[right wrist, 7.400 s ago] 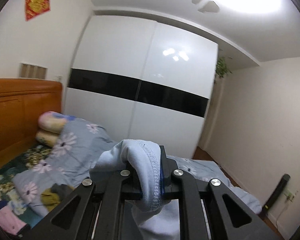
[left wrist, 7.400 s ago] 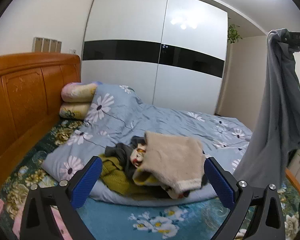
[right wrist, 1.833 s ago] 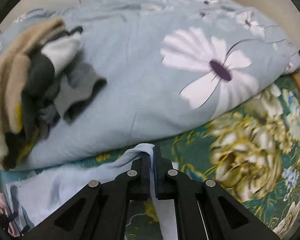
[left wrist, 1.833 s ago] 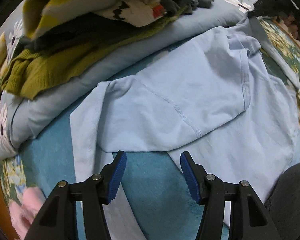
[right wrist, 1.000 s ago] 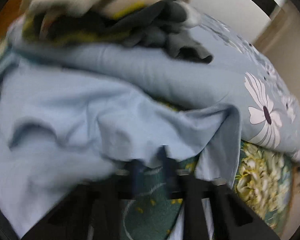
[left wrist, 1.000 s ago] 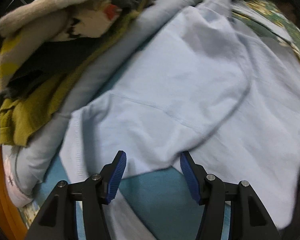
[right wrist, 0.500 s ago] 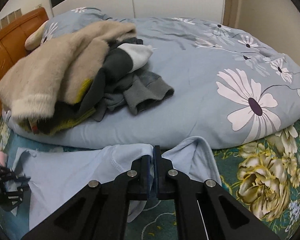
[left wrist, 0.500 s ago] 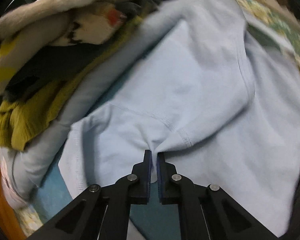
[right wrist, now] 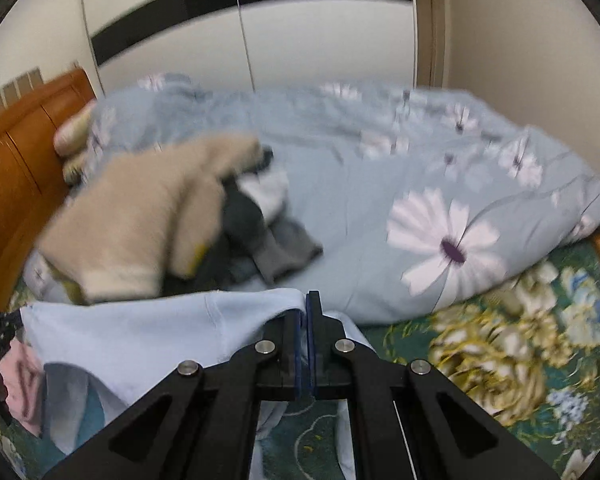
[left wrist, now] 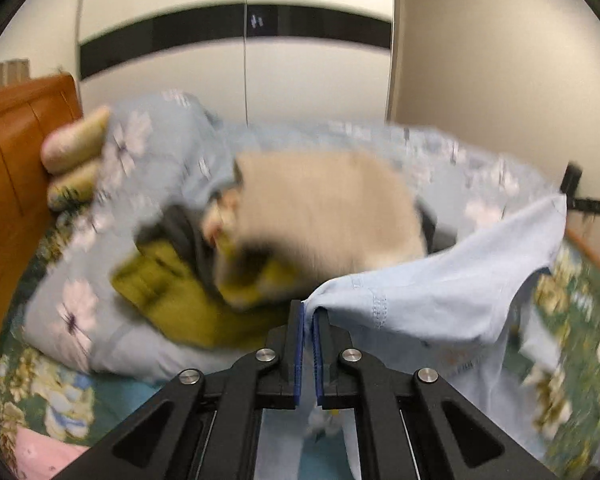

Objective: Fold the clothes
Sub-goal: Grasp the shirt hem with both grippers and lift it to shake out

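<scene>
Both claws, left claw and right claw, clamp blue shirt above floral bed

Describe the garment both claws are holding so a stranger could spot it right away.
Find the bed with the daisy quilt. In front of the clothes pile, the pale blue shirt hangs stretched between the left claw and right claw. It is the only plain light-blue garment, and the only one lifted.

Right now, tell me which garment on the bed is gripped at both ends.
The light blue shirt: both the left gripper and right gripper have their jaws shut on it. The beige sweater and olive garment lie untouched in the pile.
</scene>
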`<state>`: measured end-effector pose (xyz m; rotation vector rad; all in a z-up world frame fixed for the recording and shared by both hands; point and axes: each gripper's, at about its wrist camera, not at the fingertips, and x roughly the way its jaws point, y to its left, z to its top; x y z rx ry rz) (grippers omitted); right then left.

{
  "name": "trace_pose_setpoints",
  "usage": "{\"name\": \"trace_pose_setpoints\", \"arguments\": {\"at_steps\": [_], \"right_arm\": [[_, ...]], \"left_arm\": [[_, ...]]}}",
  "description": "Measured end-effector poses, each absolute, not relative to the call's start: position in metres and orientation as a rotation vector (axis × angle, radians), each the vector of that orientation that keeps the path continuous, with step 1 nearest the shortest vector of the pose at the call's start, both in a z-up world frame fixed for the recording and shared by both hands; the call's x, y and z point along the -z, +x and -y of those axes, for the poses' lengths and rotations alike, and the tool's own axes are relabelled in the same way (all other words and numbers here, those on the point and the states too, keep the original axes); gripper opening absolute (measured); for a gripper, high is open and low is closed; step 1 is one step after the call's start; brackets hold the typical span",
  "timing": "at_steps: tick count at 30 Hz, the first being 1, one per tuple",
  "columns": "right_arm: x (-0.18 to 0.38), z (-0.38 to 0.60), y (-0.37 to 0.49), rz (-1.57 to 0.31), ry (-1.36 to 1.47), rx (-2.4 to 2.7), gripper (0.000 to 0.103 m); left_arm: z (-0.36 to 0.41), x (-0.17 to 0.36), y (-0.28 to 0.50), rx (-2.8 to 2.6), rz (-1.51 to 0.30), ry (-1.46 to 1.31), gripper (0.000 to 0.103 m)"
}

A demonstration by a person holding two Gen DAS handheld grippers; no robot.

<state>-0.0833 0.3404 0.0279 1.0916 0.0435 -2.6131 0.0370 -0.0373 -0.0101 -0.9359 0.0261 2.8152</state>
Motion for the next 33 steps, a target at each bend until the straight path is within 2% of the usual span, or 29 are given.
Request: {"name": "trace_pose_setpoints", "arguments": {"at_steps": [9, 13, 16, 19, 26, 30, 33], "right_arm": [[-0.200, -0.347, 0.026, -0.051, 0.667, 2.781, 0.002], [-0.255, -0.352, 0.082, -0.073, 0.524, 2.829, 0.002], [-0.281, -0.354, 0.121, -0.089, 0.450, 2.852, 0.002], [-0.285, -0.356, 0.155, -0.103, 0.433, 2.859, 0.002], [-0.249, -0.369, 0.228, -0.122, 0.491, 2.847, 0.002], [-0.244, -0.373, 0.254, -0.168, 0.503, 2.852, 0.002], [-0.243, -0.370, 0.242, -0.180, 0.547, 2.863, 0.002]], "left_arm": [[0.051, -0.132, 0.121, -2.939, -0.034, -0.528, 0.005], [0.056, -0.173, 0.172, -2.952, -0.046, -0.405, 0.005], [0.060, -0.184, 0.210, -2.945, -0.033, -0.366, 0.005], [0.065, -0.179, 0.245, -2.921, -0.002, -0.379, 0.005], [0.081, -0.153, 0.311, -2.837, 0.037, -0.440, 0.004], [0.084, -0.167, 0.314, -2.803, 0.006, -0.464, 0.004], [0.074, -0.154, 0.286, -2.793, -0.043, -0.554, 0.004]]}}
